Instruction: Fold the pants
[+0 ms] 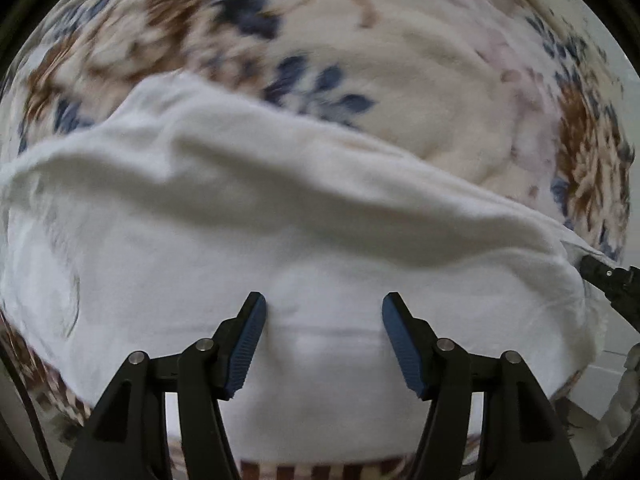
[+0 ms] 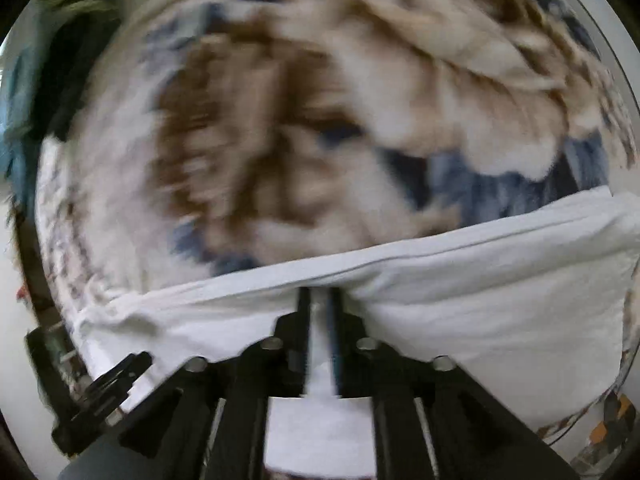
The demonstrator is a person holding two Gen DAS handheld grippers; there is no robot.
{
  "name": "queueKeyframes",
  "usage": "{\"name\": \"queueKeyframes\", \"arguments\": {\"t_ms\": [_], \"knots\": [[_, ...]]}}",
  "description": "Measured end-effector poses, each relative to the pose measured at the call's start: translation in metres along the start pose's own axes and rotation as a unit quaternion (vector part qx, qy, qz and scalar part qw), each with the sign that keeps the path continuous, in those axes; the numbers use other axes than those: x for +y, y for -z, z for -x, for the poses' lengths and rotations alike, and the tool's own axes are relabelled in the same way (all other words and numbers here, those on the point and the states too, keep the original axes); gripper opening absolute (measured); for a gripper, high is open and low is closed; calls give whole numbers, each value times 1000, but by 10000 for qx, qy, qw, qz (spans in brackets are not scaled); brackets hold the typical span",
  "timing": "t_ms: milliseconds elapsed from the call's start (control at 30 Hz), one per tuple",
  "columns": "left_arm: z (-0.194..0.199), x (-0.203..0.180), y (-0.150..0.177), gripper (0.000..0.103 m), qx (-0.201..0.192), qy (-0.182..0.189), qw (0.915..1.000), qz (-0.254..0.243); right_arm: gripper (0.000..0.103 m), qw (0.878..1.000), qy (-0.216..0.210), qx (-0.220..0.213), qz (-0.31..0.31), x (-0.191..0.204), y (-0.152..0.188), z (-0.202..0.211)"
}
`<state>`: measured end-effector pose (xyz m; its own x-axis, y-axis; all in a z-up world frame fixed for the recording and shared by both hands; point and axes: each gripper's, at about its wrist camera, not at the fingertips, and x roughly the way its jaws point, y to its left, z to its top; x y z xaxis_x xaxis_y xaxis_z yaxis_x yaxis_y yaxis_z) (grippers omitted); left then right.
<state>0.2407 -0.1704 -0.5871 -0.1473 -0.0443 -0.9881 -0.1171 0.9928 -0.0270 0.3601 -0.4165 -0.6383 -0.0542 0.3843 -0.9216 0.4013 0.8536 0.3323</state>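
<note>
The left tool [image 1: 324, 320] hangs low over the white pants [image 1: 280, 240], its two blue-padded fingers [image 1: 248, 344] spread wide apart with nothing pinched between them. The cloth lies bunched in soft folds beneath it, a raised ridge running across from left to right. Under the pants spreads a fluffy blanket [image 1: 360, 60] patterned in cream, brown and dark blue, blurred in places. At the far right edge the black tip of the right tool [image 1: 612, 284] meets the corner of the white fabric; whether it grips there I cannot tell.
</note>
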Motion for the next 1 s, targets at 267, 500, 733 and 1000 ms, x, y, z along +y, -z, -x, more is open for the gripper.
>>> {"name": "queueKeyframes", "arguments": {"t_ms": [267, 500, 733, 1000], "knots": [[-2, 53, 63, 59, 216, 51, 9985, 500, 39, 9854, 420, 1128, 1202, 70, 70, -69], [-2, 89, 124, 59, 507, 883, 9842, 1448, 67, 9972, -244, 681, -191, 49, 143, -17], [-44, 114, 125, 57, 1006, 1683, 9377, 2867, 31, 9691, -897, 844, -2136, 18, 151, -77], [-35, 118, 131, 15, 589, 1284, 9522, 2708, 12, 9815, -404, 395, -1829, 22, 161, -47]]}}
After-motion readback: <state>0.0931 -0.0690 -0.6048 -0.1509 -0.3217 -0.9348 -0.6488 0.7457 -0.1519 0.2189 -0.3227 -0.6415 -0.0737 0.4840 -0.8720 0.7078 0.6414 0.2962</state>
